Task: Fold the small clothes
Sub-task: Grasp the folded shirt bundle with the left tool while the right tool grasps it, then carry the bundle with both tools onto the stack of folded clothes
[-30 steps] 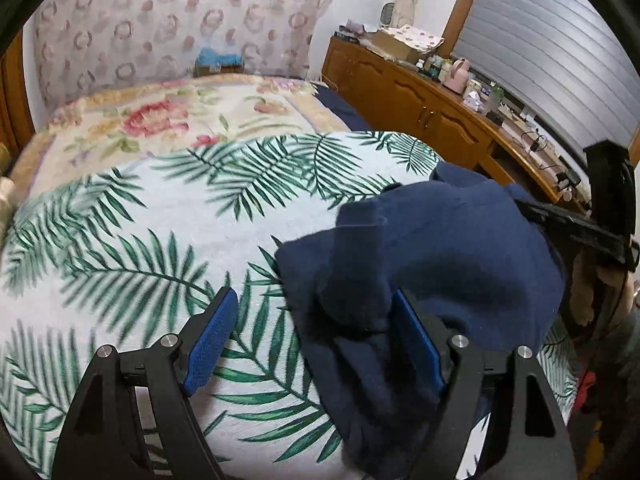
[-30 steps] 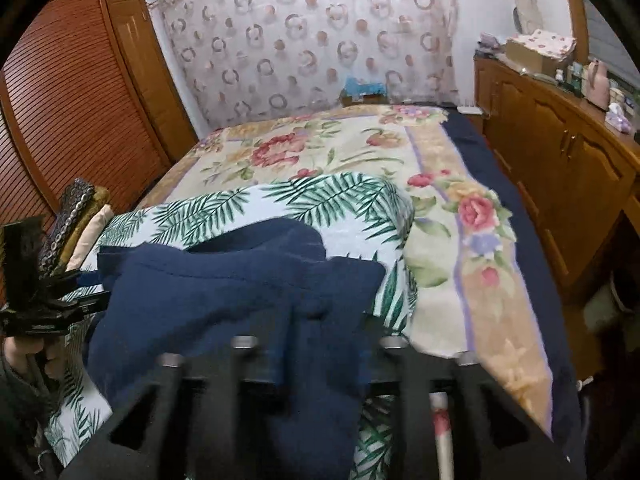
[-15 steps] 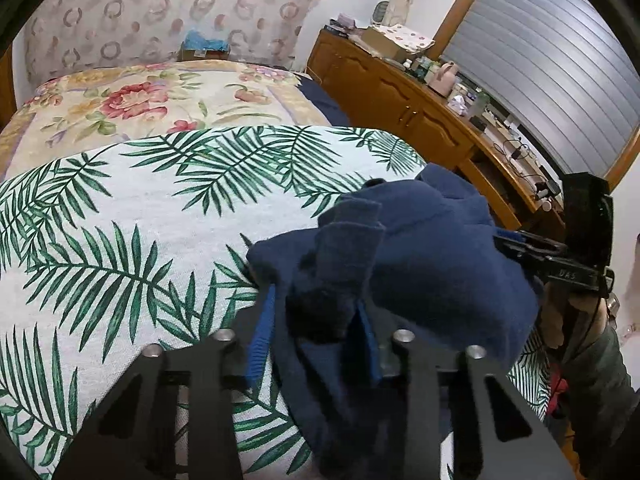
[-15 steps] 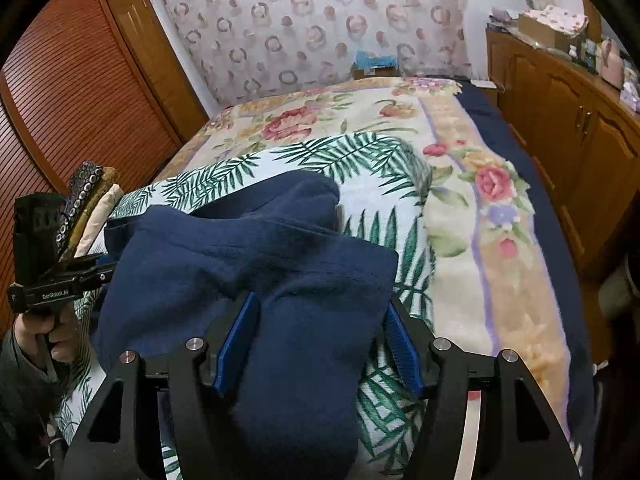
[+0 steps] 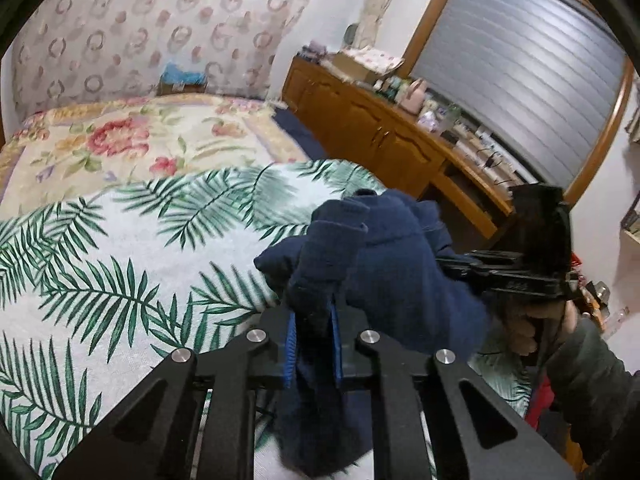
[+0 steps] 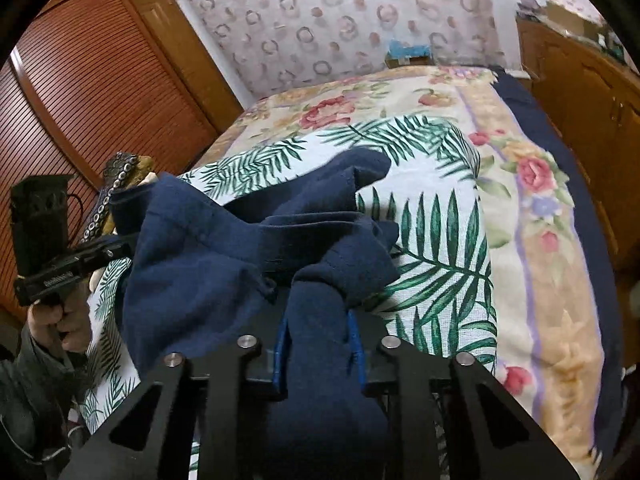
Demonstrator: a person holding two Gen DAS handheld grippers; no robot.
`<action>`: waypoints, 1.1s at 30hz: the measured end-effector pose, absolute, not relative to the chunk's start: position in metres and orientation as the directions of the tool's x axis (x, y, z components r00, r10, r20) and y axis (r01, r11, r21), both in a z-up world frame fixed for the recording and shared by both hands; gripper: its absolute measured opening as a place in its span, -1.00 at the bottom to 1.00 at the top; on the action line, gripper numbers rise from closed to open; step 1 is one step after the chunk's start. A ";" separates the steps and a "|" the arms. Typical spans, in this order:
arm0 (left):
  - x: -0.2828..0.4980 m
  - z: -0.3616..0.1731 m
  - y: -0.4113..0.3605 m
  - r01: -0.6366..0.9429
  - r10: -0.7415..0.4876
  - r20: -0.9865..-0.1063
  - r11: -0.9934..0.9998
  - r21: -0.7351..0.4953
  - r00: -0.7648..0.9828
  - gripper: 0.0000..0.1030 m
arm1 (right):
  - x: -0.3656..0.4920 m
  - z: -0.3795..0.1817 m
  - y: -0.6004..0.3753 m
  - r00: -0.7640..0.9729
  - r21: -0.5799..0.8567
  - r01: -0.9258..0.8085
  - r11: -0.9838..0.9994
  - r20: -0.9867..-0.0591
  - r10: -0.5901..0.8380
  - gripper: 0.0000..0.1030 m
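Observation:
A small navy blue garment [image 5: 384,264] hangs bunched between both grippers above the palm-leaf sheet [image 5: 120,264]. My left gripper [image 5: 314,344] is shut on one bunched corner of it. My right gripper [image 6: 320,352] is shut on another bunched corner of the garment [image 6: 208,264]. Part of the garment still touches the palm-leaf sheet [image 6: 436,220]. The right gripper also shows at the right of the left wrist view [image 5: 520,276], the left gripper at the left of the right wrist view [image 6: 60,264].
A floral bedspread [image 5: 120,140] covers the far bed. Wooden cabinets [image 5: 380,136] with clutter run along the right side. A slatted wooden wardrobe [image 6: 80,92] stands left. Folded patterned cloth [image 6: 120,176] lies at the bed's left edge.
Both grippers closed on the navy garment and lifted it off the sheet. The garment is now bunched up and raised between them.

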State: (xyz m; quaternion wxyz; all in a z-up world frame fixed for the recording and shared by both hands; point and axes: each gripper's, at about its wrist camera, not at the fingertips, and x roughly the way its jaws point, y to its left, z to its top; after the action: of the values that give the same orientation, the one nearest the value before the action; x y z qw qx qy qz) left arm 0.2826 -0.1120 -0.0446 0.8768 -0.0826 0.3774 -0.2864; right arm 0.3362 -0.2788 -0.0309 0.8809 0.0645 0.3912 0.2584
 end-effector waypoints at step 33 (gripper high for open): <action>0.153 0.033 0.188 0.035 -0.175 -0.356 0.929 -0.368 0.918 -0.73 | 0.391 0.088 0.065 0.474 0.006 -0.847 0.531 -0.442 0.762 -0.60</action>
State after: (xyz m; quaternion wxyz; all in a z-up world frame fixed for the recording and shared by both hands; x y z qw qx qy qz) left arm 0.1525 0.1885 0.0330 0.9626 -0.1799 0.1951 -0.0544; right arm 0.3905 0.0653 0.0878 0.8518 -0.1074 0.1998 0.4722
